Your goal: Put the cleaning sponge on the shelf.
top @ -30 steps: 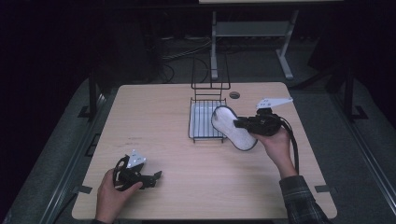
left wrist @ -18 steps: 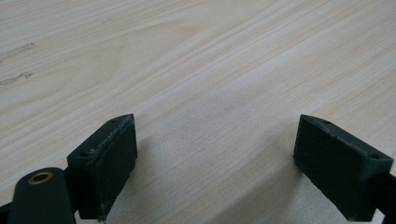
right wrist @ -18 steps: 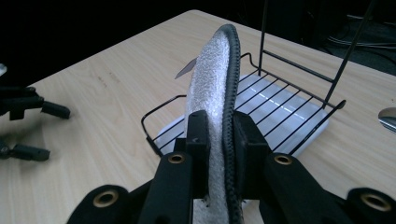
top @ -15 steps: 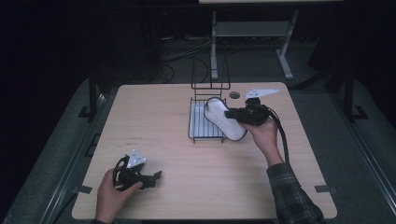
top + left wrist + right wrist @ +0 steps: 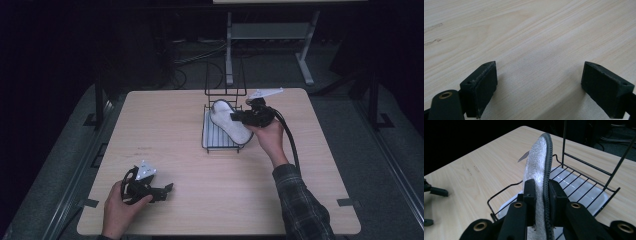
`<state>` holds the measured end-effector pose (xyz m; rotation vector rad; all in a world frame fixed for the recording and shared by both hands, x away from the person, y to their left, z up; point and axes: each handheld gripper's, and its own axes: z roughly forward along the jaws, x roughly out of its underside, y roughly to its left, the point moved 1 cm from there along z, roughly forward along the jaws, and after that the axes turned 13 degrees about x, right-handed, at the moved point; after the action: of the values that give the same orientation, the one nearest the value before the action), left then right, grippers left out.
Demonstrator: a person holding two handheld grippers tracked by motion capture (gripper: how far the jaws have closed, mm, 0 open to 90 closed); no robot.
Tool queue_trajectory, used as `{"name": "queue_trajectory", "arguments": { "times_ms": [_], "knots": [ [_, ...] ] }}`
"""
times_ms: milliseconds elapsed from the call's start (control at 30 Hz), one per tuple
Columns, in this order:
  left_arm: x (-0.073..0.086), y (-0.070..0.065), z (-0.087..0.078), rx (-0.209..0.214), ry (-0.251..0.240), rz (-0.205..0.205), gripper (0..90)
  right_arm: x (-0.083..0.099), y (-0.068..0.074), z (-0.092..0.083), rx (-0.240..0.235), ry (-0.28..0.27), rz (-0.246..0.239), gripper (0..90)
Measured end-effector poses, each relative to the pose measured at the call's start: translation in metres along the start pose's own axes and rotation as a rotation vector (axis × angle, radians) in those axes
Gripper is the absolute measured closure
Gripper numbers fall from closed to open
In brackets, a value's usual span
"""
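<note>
A white fuzzy insole (image 5: 226, 121) with a dark edge hangs over the black wire rack (image 5: 218, 147) at the table's far middle. My right gripper (image 5: 235, 119) is shut on it. In the right gripper view the insole (image 5: 537, 162) stands on edge, pinched between the two pads of my right gripper (image 5: 541, 192), with the rack's wires (image 5: 584, 163) and a white tray (image 5: 576, 187) under it. My left gripper (image 5: 167, 190) rests at the table's front left, held by a hand. Its jaws stand open over bare wood in the left gripper view (image 5: 540, 85).
The light wooden table (image 5: 165, 125) has free room at its left and front. The rack's tall wire back (image 5: 225, 80) rises at the far side. A metal stand (image 5: 230, 30) and cables lie on the dark floor beyond the table.
My right gripper has carried the insole leftward and away from the person, from beside the rack's right edge to above the rack. The left gripper has not moved.
</note>
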<state>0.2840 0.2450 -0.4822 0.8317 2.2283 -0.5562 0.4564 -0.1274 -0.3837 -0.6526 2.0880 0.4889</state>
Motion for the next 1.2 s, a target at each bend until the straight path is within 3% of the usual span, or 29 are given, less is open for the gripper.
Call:
{"name": "queue_trajectory", "arguments": {
  "times_ms": [233, 367, 600, 867, 1033, 1200],
  "knots": [
    [0.0, 0.0, 0.0, -0.002, 0.002, 0.001, 12.7, -0.004, 0.002, 0.017, 0.012, 0.006, -0.005, 78.0],
    [0.0, 0.0, 0.0, -0.001, 0.001, 0.001, 12.7, -0.002, 0.002, 0.025, 0.002, 0.023, 0.026, 77.9],
    [0.0, 0.0, 0.0, -0.002, 0.001, 0.001, 12.7, 0.001, 0.0, 0.037, 0.002, 0.031, 0.038, 76.9],
    [0.0, 0.0, 0.0, -0.001, 0.001, 0.0, 12.7, -0.004, 0.0, 0.047, 0.037, 0.065, -0.006, 73.4],
    [0.0, 0.0, 0.0, -0.001, 0.0, -0.001, 12.7, -0.004, 0.001, 0.051, 0.044, 0.073, -0.01, 71.6],
    [0.0, 0.0, 0.0, -0.001, 0.001, 0.0, 12.7, -0.001, 0.001, 0.056, 0.076, 0.087, -0.019, 63.9]
  ]
}}
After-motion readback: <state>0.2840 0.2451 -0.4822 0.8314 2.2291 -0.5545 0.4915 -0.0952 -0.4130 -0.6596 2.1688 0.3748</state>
